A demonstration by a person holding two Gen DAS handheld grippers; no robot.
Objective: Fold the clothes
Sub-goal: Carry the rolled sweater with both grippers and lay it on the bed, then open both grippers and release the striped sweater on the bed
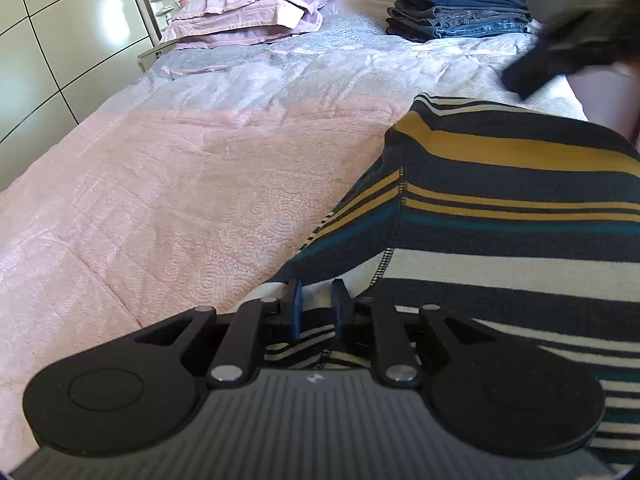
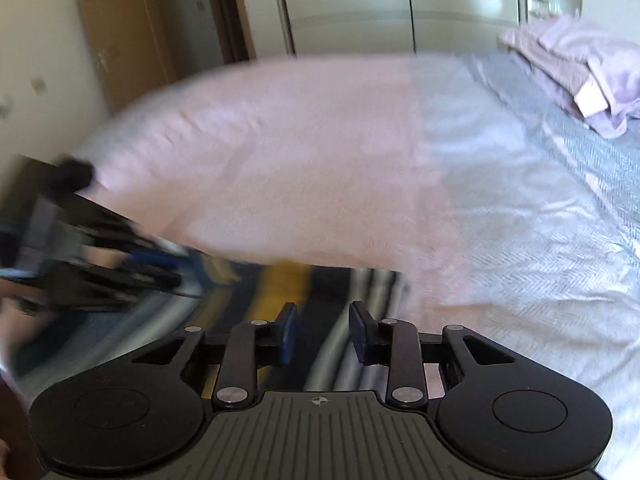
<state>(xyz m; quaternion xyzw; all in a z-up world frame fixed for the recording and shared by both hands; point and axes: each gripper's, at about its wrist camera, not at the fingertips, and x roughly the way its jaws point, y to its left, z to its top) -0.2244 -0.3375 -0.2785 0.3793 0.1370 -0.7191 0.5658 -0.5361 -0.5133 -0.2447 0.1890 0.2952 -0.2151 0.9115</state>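
A striped garment (image 1: 500, 208) in navy, mustard, teal and white lies raised and draped at the right of the pink bedspread (image 1: 180, 200). My left gripper (image 1: 318, 304) is shut on an edge of the garment, and striped cloth runs between its blue pads. In the right wrist view the same garment (image 2: 288, 280) is blurred, just ahead of my right gripper (image 2: 324, 332), which is open with a wide gap between its fingers. The left gripper (image 2: 120, 268) shows blurred at that view's left edge. The right gripper (image 1: 568, 40) is a dark blur at the left view's top right.
A stack of folded jeans and blue clothes (image 1: 460, 0) sits at the far end of the bed. Lilac pillows (image 1: 260, 4) (image 2: 580, 76) lie near the headboard. Glossy wardrobe doors (image 1: 60, 40) (image 2: 360, 0) flank the bed.
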